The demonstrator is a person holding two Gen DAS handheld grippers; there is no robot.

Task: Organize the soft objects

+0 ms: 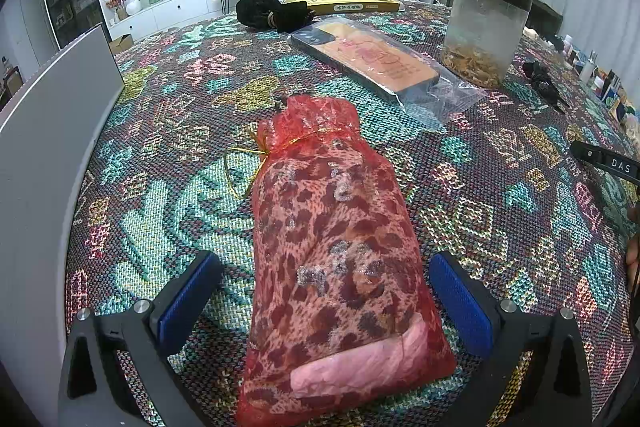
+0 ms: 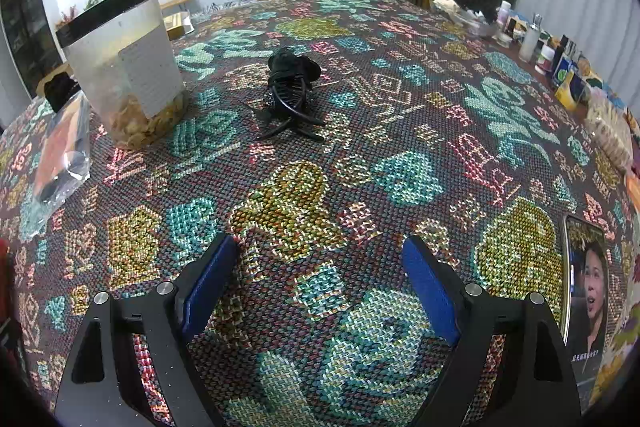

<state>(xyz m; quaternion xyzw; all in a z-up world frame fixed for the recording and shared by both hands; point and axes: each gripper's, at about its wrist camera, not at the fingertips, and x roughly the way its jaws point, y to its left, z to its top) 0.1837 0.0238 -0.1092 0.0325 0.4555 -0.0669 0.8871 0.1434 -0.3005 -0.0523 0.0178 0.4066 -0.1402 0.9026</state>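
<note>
- I see a red organza drawstring pouch [image 1: 336,259] lying flat on the woven tablecloth [image 1: 500,187]; I use the pouch as my landmark here.
- The pouch is sheer mesh, long and soft-sided, cinched near its far end with a thin gold cord [image 1: 244,163] that trails off to its left.
- Through the mesh I make out folded leopard-print fabric, with a pale pink fold at the near end; silvery glitter characters sit on the surface.
- My left gripper [image 1: 324,303] is spread wide, its blue textured pads either side of the pouch's near half, with a gap on both sides.
- Beyond the pouch, a flat printed card in a glossy clear plastic bag [image 1: 380,63] lies on the cloth; further right stands a clear plastic canister [image 1: 484,27] with a black lid and dried pieces in the bottom.
- Far behind the pouch sits a black bundle [image 1: 272,13] beside a yellow box [image 1: 344,1].
- My right gripper [image 2: 320,287] is also wide apart and holds nothing, over bare cloth.
- Ahead of it lies a black hair claw clip [image 2: 290,91], hard and glossy.
- The tablecloth is coarse, multicoloured, cross-stitch-like weave.
</note>
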